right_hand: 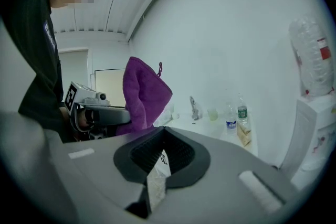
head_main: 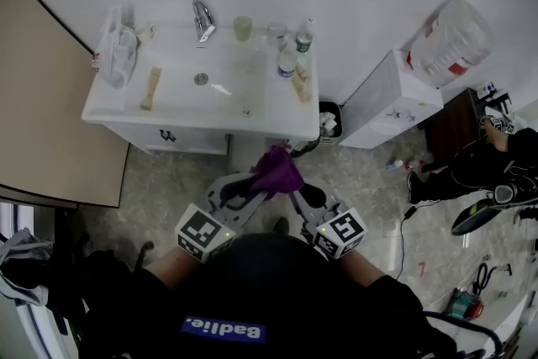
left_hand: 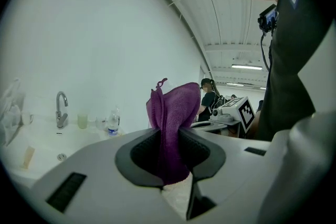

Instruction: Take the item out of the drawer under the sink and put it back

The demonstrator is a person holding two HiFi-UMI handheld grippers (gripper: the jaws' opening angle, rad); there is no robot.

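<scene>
1. The purple cloth [head_main: 276, 171] hangs in the air at the centre of the head view. It is just below the white sink cabinet [head_main: 181, 134] and clear of it.
2. The left gripper [left_hand: 169, 139] has its jaws clamped on the cloth. The folded top of the cloth stands up out of the pads in the middle of the left gripper view.
3. The right gripper [right_hand: 160, 152] holds its jaws a narrow gap apart with nothing between them. In its own view the cloth shows at the upper left, off to the side of the jaws.
4. On the sink counter [head_main: 176, 88], in the upper part of the head view, stand a faucet [head_main: 203, 18], a cup [head_main: 243, 28] and a water bottle [head_main: 287, 61]. A plastic bag [head_main: 118, 55] lies at the counter's left end.
5. A water dispenser [head_main: 391, 101] with its jug [head_main: 454, 39] stands at the upper right.
</scene>
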